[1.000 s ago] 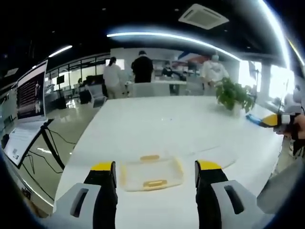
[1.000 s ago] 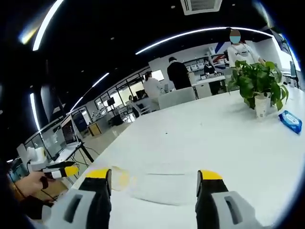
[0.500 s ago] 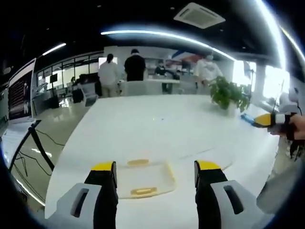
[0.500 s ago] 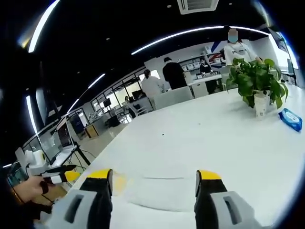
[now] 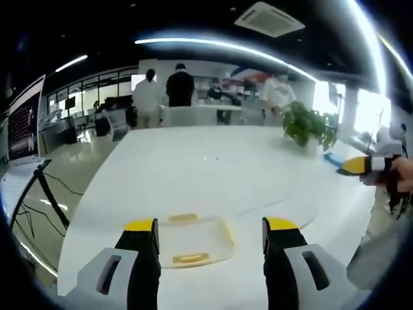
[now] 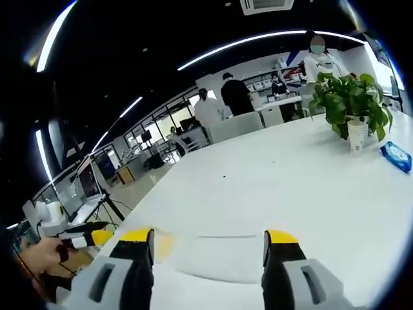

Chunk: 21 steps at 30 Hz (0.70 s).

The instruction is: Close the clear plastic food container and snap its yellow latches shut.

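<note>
In the left gripper view the left gripper rises from the bottom edge with its yellow-tipped jaws spread wide and nothing between them; the clear plastic container lies on the white table in the lower middle of the frame, framed by the two jaws, with one yellow latch on its far edge and another on its near edge. Its clear lid lies flat just to the right. At the right edge a hand holds the right gripper, and a potted plant stands in the upper right. In the right gripper view the right gripper is likewise wide open and empty, the lid lying between its jaws with a yellow part of the container beside the left jaw, the left gripper at lower left, and the plant at upper right
</note>
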Each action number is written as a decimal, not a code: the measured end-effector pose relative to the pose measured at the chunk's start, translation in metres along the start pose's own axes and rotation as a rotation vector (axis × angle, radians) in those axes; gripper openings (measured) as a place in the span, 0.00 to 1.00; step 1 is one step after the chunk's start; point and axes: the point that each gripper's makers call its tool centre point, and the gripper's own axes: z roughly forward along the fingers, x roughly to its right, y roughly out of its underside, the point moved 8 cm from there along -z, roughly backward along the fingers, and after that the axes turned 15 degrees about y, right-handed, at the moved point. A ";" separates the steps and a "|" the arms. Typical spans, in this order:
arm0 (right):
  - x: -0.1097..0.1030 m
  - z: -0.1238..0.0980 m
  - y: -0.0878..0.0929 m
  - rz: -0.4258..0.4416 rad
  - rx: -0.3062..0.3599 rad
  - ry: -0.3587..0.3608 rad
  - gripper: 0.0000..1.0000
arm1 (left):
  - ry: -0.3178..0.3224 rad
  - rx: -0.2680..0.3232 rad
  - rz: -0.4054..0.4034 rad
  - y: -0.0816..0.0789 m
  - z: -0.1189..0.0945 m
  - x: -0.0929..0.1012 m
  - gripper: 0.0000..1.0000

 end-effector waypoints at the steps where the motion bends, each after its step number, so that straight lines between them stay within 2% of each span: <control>1: -0.002 0.001 0.001 0.000 -0.003 -0.004 0.67 | 0.000 -0.005 0.001 0.000 0.000 0.000 0.63; 7: -0.010 0.005 0.005 -0.003 -0.018 -0.022 0.67 | 0.017 -0.018 0.001 0.005 -0.003 -0.004 0.62; 9: -0.013 0.007 0.006 -0.008 -0.020 -0.027 0.67 | 0.003 -0.037 0.035 0.006 -0.005 -0.006 0.62; 14: -0.017 0.011 0.005 -0.016 -0.019 -0.034 0.66 | -0.022 -0.023 0.031 0.007 -0.010 -0.011 0.61; 21: -0.027 0.020 0.003 -0.027 -0.019 -0.056 0.66 | -0.045 -0.040 0.031 0.012 -0.015 -0.022 0.60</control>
